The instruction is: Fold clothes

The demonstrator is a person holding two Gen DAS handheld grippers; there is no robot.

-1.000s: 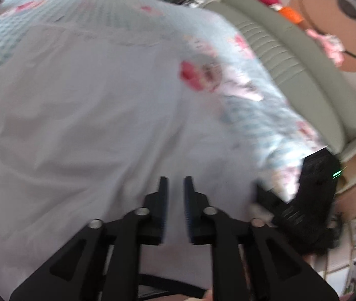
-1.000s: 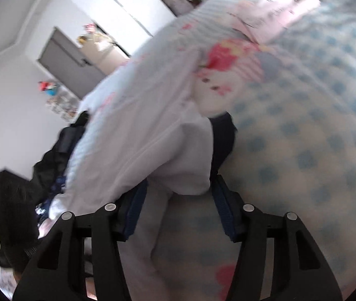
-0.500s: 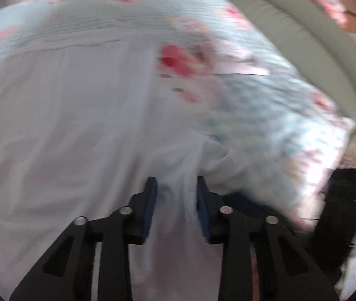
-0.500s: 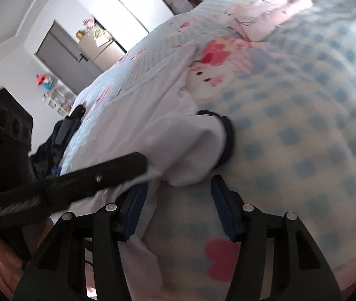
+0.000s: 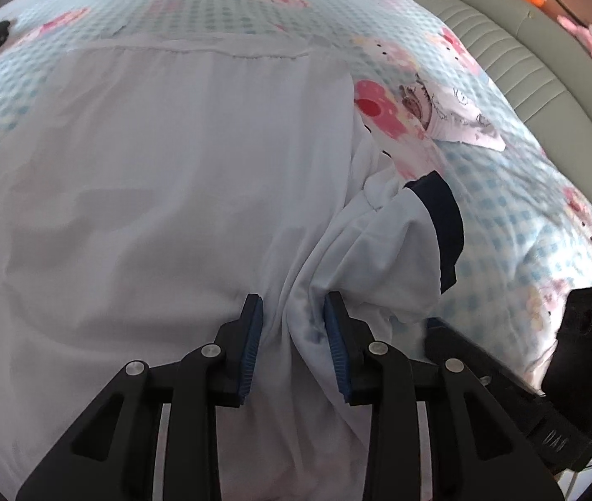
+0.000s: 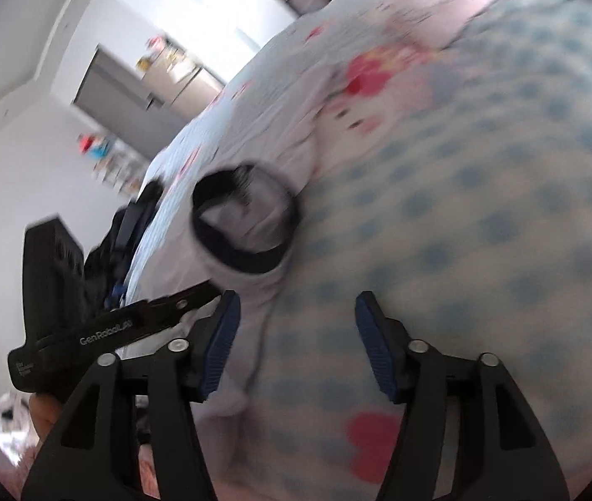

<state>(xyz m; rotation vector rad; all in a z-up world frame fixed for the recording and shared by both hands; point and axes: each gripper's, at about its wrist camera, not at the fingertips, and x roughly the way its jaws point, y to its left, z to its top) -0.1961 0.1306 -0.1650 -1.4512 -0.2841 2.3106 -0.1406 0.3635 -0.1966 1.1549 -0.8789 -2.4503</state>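
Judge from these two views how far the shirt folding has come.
Done: the white shirt lies spread flat on the bed. In hand: the left gripper is open astride bunched cloth at the sleeve; the right gripper is open, holding nothing. Left: no fold shows yet.

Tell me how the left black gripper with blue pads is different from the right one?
The left gripper has its blue pads fairly near each other, with a bunched ridge of the white shirt between them. The right gripper has its pads spread much wider, over the blue checked bedspread, just below the dark-cuffed sleeve, gripping nothing. Both are black with blue ribbed pads, and both are open.
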